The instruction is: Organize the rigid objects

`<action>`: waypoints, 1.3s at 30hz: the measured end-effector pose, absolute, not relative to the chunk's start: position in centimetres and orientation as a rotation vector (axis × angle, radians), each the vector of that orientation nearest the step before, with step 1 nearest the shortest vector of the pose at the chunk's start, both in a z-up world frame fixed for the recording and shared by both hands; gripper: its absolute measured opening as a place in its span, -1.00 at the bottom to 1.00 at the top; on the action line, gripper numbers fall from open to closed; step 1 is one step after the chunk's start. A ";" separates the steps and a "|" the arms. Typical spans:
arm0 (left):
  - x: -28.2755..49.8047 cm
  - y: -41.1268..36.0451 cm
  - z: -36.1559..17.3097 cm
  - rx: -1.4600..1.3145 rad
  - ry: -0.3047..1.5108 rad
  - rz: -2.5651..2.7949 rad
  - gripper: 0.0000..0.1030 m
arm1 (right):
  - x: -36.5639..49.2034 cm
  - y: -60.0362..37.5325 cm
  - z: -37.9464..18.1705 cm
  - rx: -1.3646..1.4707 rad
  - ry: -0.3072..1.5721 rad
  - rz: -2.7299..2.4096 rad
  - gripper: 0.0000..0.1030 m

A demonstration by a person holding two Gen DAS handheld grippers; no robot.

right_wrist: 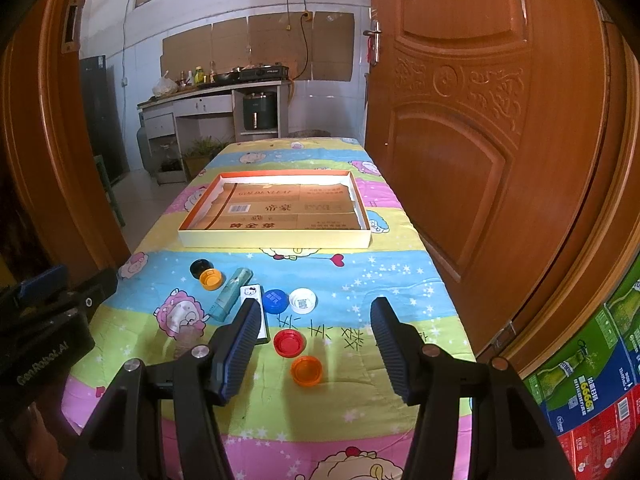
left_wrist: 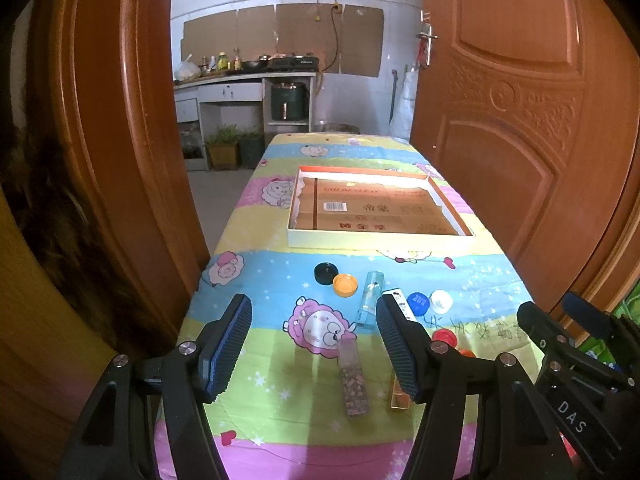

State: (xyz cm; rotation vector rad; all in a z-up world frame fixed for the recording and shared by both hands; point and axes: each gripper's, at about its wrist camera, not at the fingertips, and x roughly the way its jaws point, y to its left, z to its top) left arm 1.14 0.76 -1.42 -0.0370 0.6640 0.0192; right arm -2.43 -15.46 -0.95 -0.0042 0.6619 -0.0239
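Note:
Small rigid items lie on the cartoon tablecloth: a black cap (left_wrist: 327, 273), an orange cap (left_wrist: 345, 284), a pale blue lighter (left_wrist: 370, 299), a white lighter (right_wrist: 255, 312), a blue cap (right_wrist: 276, 301), a white cap (right_wrist: 302, 300), a red cap (right_wrist: 288, 342), an orange-red cap (right_wrist: 306, 370) and a patterned lighter (left_wrist: 352, 380). An empty shallow box (left_wrist: 380, 240) sits beyond them. My left gripper (left_wrist: 314, 350) is open above the patterned lighter. My right gripper (right_wrist: 316, 354) is open above the red and orange-red caps. Both are empty.
A gold lighter (left_wrist: 400, 398) lies partly behind my left gripper's right finger. Wooden doors (right_wrist: 500, 140) stand close on the right and left of the table. A kitchen counter (left_wrist: 240, 80) is far behind. A printed carton (right_wrist: 592, 392) stands at the lower right.

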 end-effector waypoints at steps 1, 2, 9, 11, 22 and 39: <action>1.1 0.8 -1.5 -0.038 0.664 0.022 0.30 | -2.4 -15.5 -0.9 -0.003 0.663 -0.022 0.10; 1.2 0.9 -1.5 -0.040 0.665 0.022 0.30 | -2.3 -15.6 -0.9 -0.003 0.663 -0.021 0.10; 1.5 1.3 -1.9 -0.043 0.668 0.030 0.30 | -2.2 -15.6 -1.0 -0.005 0.666 -0.015 0.10; 1.5 1.3 -1.9 -0.044 0.669 0.030 0.30 | -2.2 -15.4 -1.0 -0.001 0.667 -0.012 0.10; 1.6 1.7 -2.3 -0.050 0.673 0.031 0.30 | -2.2 -15.6 -1.2 0.010 0.673 -0.009 0.10; 1.7 2.0 -2.6 -0.053 0.676 0.032 0.30 | -2.1 -16.1 -1.6 0.024 0.681 -0.009 0.10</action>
